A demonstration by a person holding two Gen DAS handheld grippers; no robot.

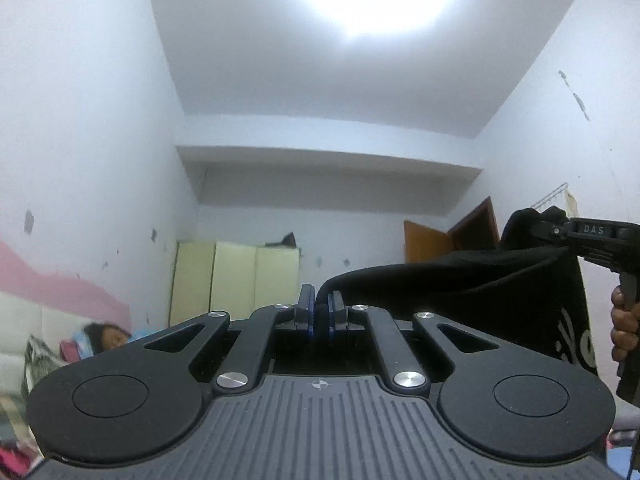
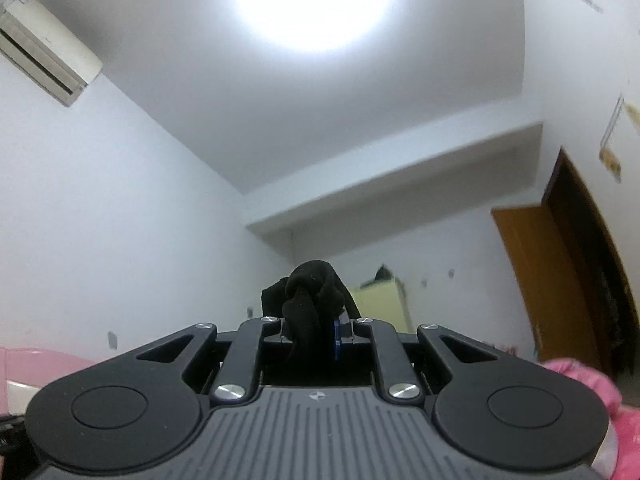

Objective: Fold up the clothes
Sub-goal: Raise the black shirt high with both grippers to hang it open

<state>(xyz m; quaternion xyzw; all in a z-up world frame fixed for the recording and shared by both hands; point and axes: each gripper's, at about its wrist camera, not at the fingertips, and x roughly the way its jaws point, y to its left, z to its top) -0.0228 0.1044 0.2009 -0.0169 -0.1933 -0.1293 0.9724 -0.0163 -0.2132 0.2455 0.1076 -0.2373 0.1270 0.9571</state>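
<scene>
We hold a black garment [image 1: 460,284] stretched in the air between both tongs, which point up toward the ceiling. Our left gripper [image 1: 320,312] pinches one edge tight; our right gripper [image 2: 316,320] clamps a bunched wad (white print shows on the hanging part). A yellow wardrobe [image 1: 236,280] stands behind.

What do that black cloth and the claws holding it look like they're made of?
Black cloth: soft matte knit, probably cotton jersey; it sags between the claws and bunches thickly. Left claw and right claw: matte black moulded plastic, apparently, with shiny metal pivots and blue pads.
</scene>
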